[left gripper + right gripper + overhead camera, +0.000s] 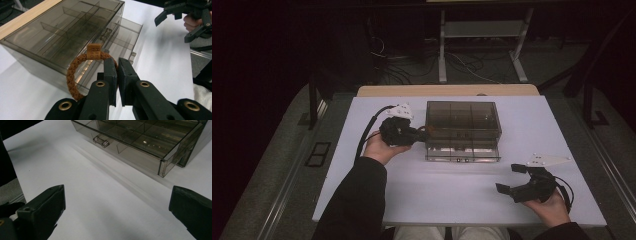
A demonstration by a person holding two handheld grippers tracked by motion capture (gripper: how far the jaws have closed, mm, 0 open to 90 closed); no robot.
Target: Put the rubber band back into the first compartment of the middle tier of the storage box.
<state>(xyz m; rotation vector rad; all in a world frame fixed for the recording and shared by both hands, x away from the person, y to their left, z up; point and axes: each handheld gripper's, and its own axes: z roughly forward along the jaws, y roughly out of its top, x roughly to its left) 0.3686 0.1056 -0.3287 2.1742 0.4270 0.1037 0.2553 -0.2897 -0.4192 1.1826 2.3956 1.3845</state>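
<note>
A brown braided bracelet (72,75) with a small tan tag is pinched in my left gripper (117,63), whose jaws are shut on its right side. That gripper (421,134) sits at the left end of a smoky clear plastic box (462,117) with divided compartments. The box's bottom drawer (462,152) is pulled out toward me; its small clear handle (101,141) faces the right gripper view. My right gripper (507,178) rests open near the table's front right, with nothing between its jaws (117,207). It appears far off in the left gripper view (185,17).
The white tabletop (437,190) stretches bare between the drawer and the front edge. A wooden strip (447,90) runs behind the box. Dark floor, cables and a metal stand lie beyond the table.
</note>
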